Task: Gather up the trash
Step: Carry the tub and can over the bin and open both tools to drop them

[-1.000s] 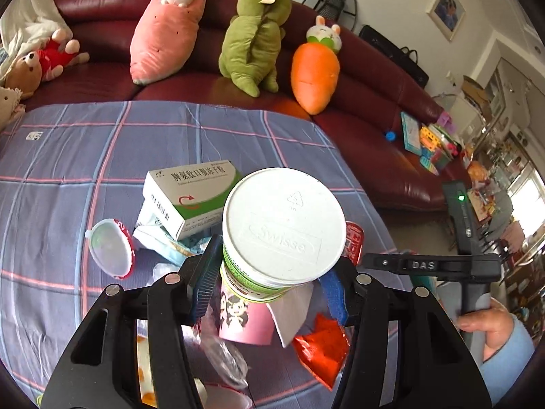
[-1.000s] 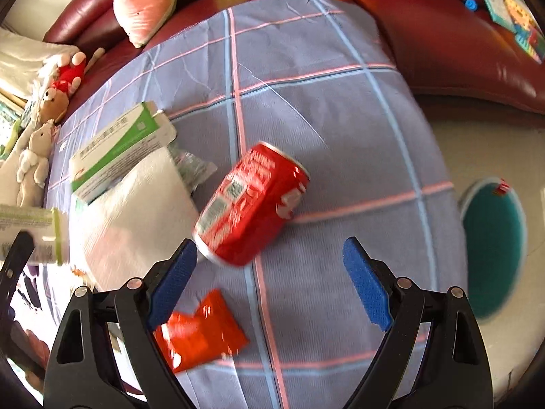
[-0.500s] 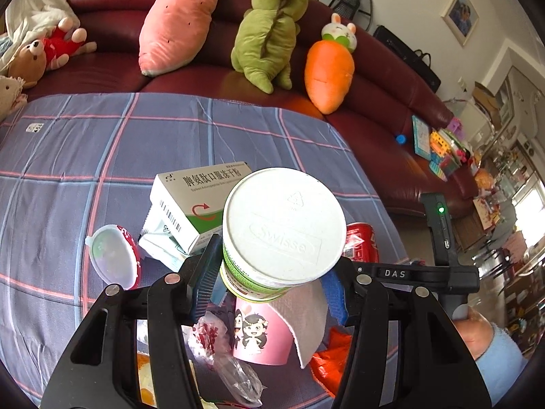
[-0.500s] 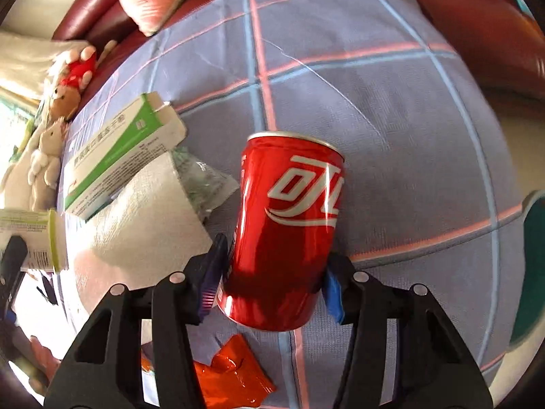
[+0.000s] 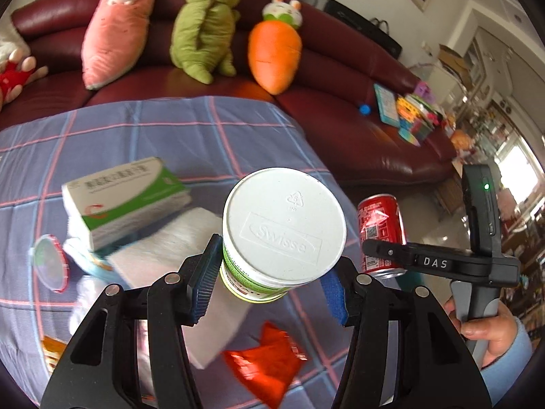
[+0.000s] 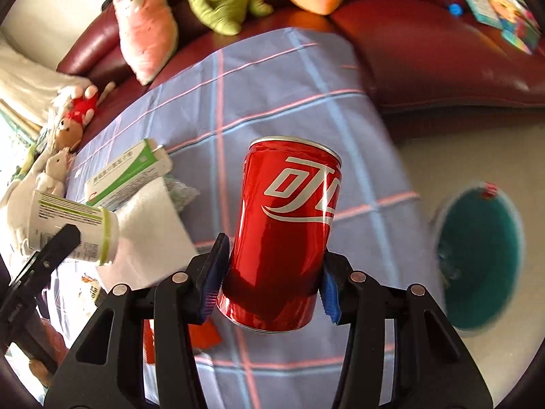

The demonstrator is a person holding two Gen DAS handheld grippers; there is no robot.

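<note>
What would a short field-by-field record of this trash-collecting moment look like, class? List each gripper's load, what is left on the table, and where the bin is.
left gripper: shut on white Swisse tub
right gripper: shut on red cola can
table: checked blue cloth
left on table: green-and-white box, white tissue, red wrapper, round lid
bin: teal bin on floor, right of table

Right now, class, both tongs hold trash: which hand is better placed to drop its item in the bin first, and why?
Right. Its tongs grip the can with the green bin on the floor just to its right; the left tongs hold the tub above the table, no bin in that view.
</note>
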